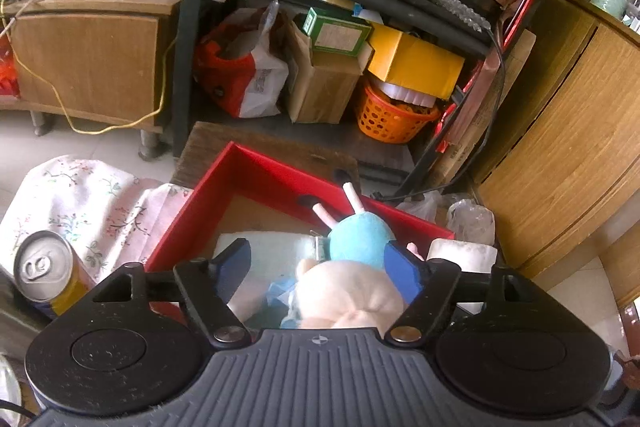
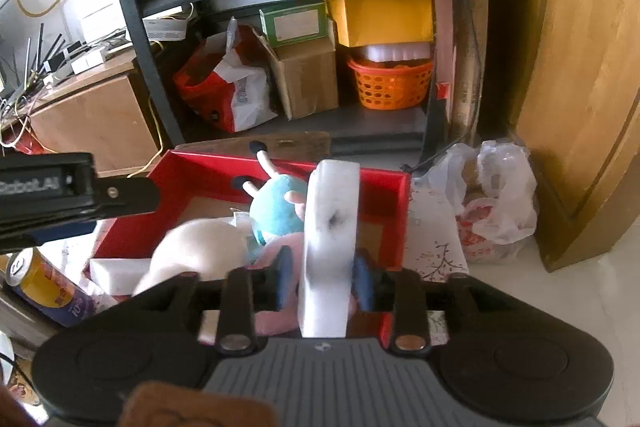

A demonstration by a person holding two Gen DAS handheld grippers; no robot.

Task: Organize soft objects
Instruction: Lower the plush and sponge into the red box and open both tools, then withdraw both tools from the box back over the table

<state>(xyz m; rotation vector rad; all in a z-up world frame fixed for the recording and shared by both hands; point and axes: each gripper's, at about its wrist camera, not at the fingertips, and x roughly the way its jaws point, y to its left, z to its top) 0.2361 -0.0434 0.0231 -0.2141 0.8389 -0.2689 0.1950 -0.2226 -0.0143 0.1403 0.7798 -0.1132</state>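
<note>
A red box [image 1: 256,175] sits on a floral cloth; it also shows in the right wrist view [image 2: 200,163]. Inside lie a plush toy [image 1: 360,239] with a blue body and cream head, seen too in the right wrist view [image 2: 276,211], and a white foam block [image 1: 264,251]. My left gripper [image 1: 318,263] is open above the box, with the plush between its fingers. My right gripper [image 2: 324,277] is shut on a white foam slab [image 2: 330,223], held upright over the box's near right part. The left gripper's side [image 2: 76,191] shows at the left of the right wrist view.
A drink can [image 1: 44,271] stands left of the box on the floral cloth [image 1: 80,203]. A black shelf [image 1: 188,27] behind holds bags, cardboard boxes and an orange basket [image 1: 392,115]. A wooden cabinet [image 1: 568,147] stands right. Plastic bags [image 2: 492,199] lie right of the box.
</note>
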